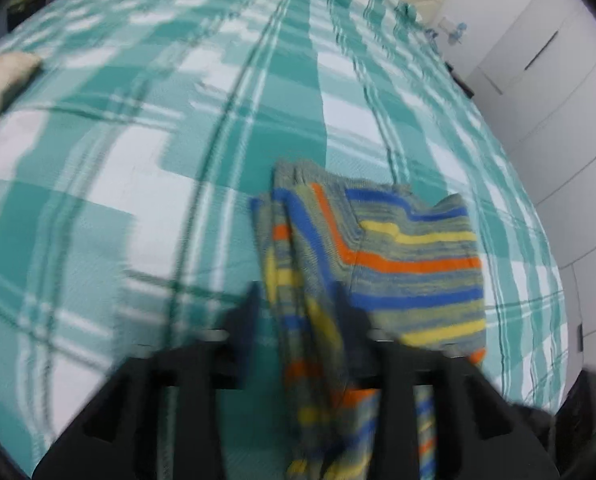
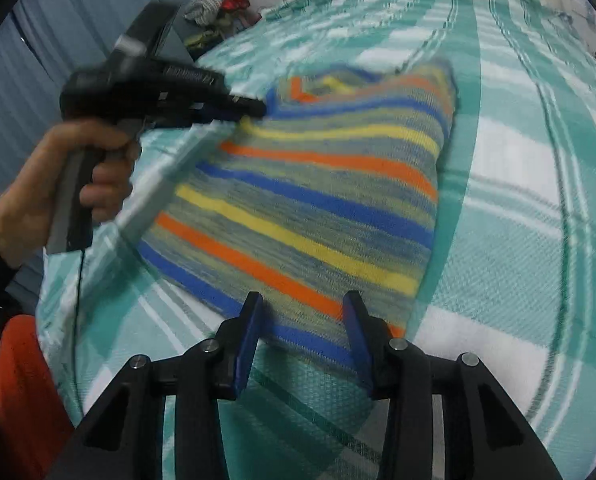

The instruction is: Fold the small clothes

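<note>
Folding mostly underway: left tongs (image 1: 298, 300) pinching an edge of the striped garment (image 2: 318, 200), already doubled over on the bed (image 2: 518, 200), right tongs (image 2: 304, 300) spread at its near edge, final fold left.

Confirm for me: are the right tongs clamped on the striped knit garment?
No. The right tongs stand open, their blue pads apart just above the near edge of the orange, yellow and blue striped knit garment.

right tool (image 2: 302, 336): black frame, blue pads, silver screws | left hand (image 2: 57, 184): bare skin, dark sleeve
</note>
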